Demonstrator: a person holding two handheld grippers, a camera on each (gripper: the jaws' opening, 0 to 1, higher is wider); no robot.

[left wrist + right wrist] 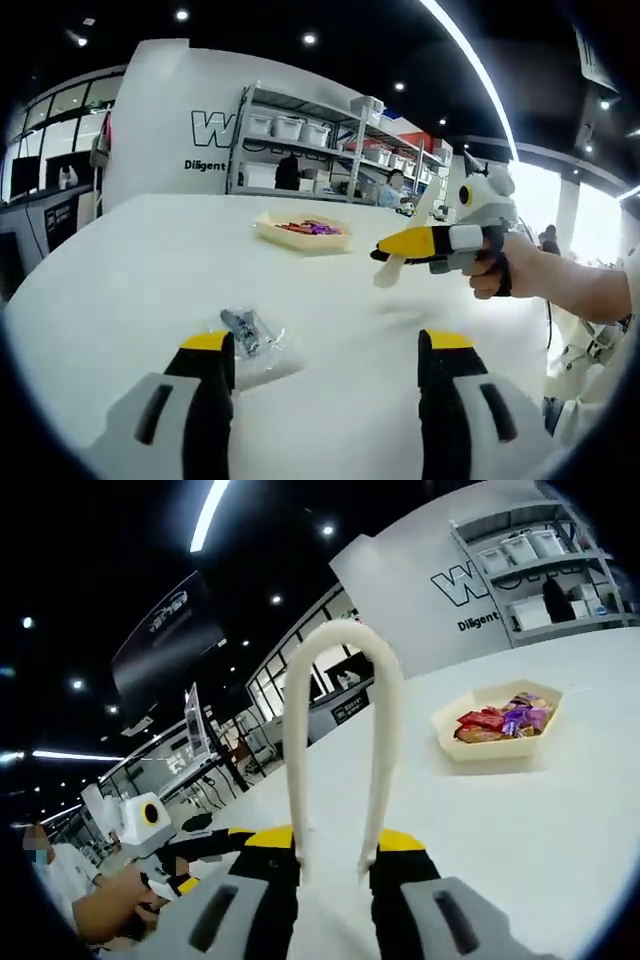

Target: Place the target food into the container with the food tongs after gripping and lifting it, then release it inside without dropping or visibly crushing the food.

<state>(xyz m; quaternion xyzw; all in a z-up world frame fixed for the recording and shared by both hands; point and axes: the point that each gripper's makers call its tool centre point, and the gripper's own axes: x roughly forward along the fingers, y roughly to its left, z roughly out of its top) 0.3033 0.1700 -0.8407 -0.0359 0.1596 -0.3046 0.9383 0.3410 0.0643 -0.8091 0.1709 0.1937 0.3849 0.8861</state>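
Note:
A cream tray container (303, 235) holding red and purple wrapped snacks stands on the white table (150, 280). A small clear bag with a grey item (250, 333) lies just beyond my left gripper (328, 352), which is open and holds nothing. A hand holds my right gripper (425, 245) above the table to the right of the tray, with the cream food tongs (393, 268) in it. In the right gripper view, my right gripper (335, 848) is shut on the tongs (385, 720), whose looped end points up. The container (500, 742) sits ahead to the right.
The left gripper (195, 860), held in a hand, shows low on the left of the right gripper view. Metal shelving with white bins (300, 135) and a white wall with lettering stand beyond the table's far edge. The table's left edge (40, 270) curves round.

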